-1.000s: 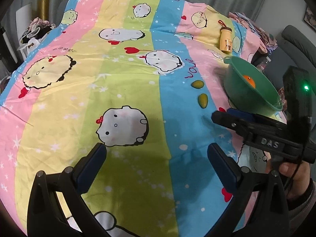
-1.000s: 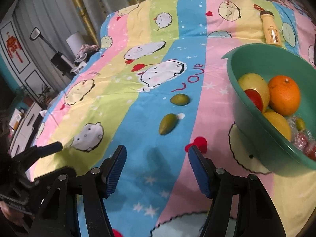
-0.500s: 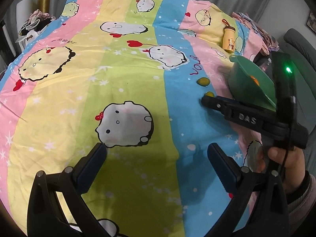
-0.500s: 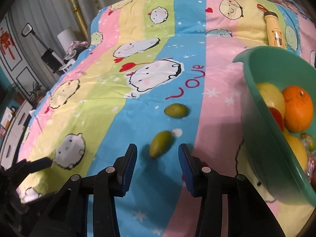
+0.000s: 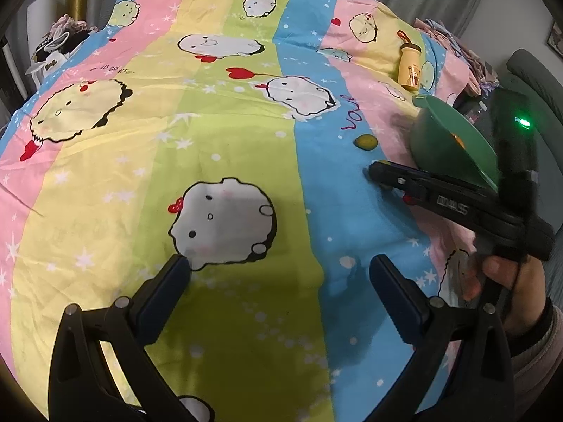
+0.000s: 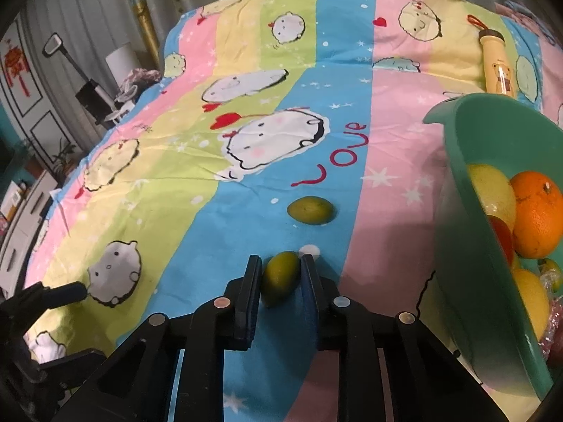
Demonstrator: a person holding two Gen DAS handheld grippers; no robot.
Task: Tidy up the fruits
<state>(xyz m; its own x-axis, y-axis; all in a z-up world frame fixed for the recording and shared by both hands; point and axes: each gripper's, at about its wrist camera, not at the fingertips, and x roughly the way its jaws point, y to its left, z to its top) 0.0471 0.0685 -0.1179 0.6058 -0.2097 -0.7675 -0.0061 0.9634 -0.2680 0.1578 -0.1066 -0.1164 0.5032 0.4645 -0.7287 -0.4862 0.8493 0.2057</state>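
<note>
Green and oval, the nearer small fruit (image 6: 279, 277) lies on the blue stripe of the cartoon-print bedsheet (image 6: 197, 190), and we see it clamped between the blue pads of the right gripper (image 6: 280, 274); both pads press its flanks, so the tongs are clenched on the fruit while it rests on the cloth. A second small green fruit (image 6: 310, 210) lies free just beyond it on the same stripe. To the right stands the teal plastic basin (image 6: 468, 246), tilted toward us, holding an orange (image 6: 536, 214), yellow fruits and a red one. A yellow bottle (image 6: 498, 66) lies farther back on the sheet, well apart from the fruit.

We judge the step in hand to be the lift of the gripped fruit toward the basin. To do it well, we keep the squeeze firm but not crushing, raise the fruit straight off the soft sheet before swinging right, and clear the basin's near rim rather than nudging it, since the basin already leans.

In the left wrist view, the right gripper (image 5: 378, 172) reaches forward and down, a hand (image 5: 510, 281) wrapped under its grip, the basin (image 5: 443, 137) just behind it. The left gripper (image 5: 278, 274) hovers over the green-yellow stripes, its jaws spread wide and holding nothing.
</note>
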